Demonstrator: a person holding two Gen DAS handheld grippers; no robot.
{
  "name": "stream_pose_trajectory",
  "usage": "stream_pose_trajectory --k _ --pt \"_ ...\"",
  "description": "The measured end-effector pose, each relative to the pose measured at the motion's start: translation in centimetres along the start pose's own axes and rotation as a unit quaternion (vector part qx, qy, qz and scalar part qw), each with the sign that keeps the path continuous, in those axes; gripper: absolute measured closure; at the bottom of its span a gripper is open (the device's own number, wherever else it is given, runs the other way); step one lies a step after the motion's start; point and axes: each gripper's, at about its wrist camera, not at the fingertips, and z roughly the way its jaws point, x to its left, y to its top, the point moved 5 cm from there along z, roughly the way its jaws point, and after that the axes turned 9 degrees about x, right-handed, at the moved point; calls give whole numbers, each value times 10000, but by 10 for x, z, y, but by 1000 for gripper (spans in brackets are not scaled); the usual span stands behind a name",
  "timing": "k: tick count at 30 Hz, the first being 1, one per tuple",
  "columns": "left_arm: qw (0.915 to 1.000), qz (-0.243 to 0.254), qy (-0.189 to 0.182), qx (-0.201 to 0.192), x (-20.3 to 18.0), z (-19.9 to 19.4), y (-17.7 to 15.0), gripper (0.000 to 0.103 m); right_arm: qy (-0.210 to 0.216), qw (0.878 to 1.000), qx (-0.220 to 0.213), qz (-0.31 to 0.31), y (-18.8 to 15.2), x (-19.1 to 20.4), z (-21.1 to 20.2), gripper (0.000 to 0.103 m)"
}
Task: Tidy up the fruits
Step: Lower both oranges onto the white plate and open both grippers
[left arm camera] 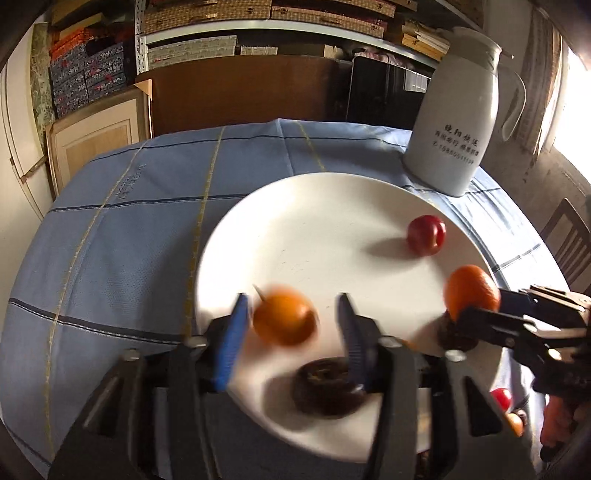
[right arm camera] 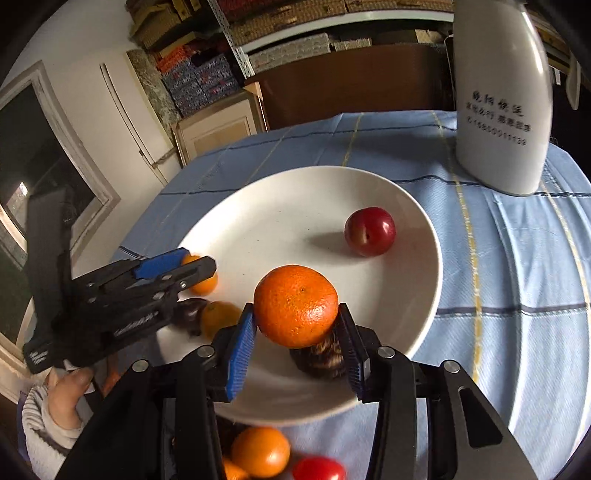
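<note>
Room: we see shelves (left arm camera: 207,22) stacked with boxes behind a table under a blue checked cloth (left arm camera: 122,229).
Jug: a white jug (left arm camera: 454,122) with printed lettering stands upright on the cloth, just beyond the plate's far right rim.
Plate: a large white plate (right arm camera: 280,206) lies on the cloth and holds the gathered fruit.
Left gripper (left arm camera: 291,321): we see its blue-padded jaws spread apart over the plate's near left part. A small, blurred orange fruit with a stem (left arm camera: 284,317) sits between them; it lies close to the left pad, and we cannot tell whether they touch.
Right gripper (right arm camera: 299,325): its jaws press both sides of a mandarin (right arm camera: 295,306), held over the plate's near edge.
Plum: a red plum (right arm camera: 370,231) rests on the plate's far right side, apart from both grippers.
Dark fruits: one dark wrinkled fruit (right arm camera: 321,356) lies on the plate just under the mandarin; another (left arm camera: 325,384) lies near the left gripper.
Off the plate: an orange fruit (right arm camera: 260,451) and a red one (right arm camera: 319,469) lie on the cloth just beside the near rim.
</note>
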Motion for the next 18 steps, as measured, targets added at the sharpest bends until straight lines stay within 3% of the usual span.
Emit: stream_pose_trajectory --k 1,2,3,4,6,7,9,12,18 --pt "10000 -44 -49 -56 2 -2 0 30 40 10000 -11 35 -1 -1 0 54" --pt "9998 -91 -118 -136 4 -5 0 15 75 10000 -2 55 -3 -2 -1 53" --pt "9995 -144 -156 -222 6 -10 -1 11 114 9999 -32 48 -4 -2 -5 52" --pt "9994 -169 -136 -261 8 -13 -1 11 124 9998 -148 41 -5 -2 -13 51" --pt "9993 -179 -54 -331 9 -20 -2 7 108 9993 -340 75 -8 -5 -26 36" --pt "9991 -180 24 -386 9 -25 -5 5 120 9987 -481 107 -9 -6 -36 33" --pt "9985 -124 234 -472 6 -34 -12 5 161 9974 -670 209 -17 -11 -51 18" --pt "9956 58 687 -635 -5 -48 -29 5 485 9932 -963 441 -39 -20 -72 6" --pt "9876 580 1376 -486 -37 -59 -82 5 553 9918 -1014 553 -82 -28 -94 4"
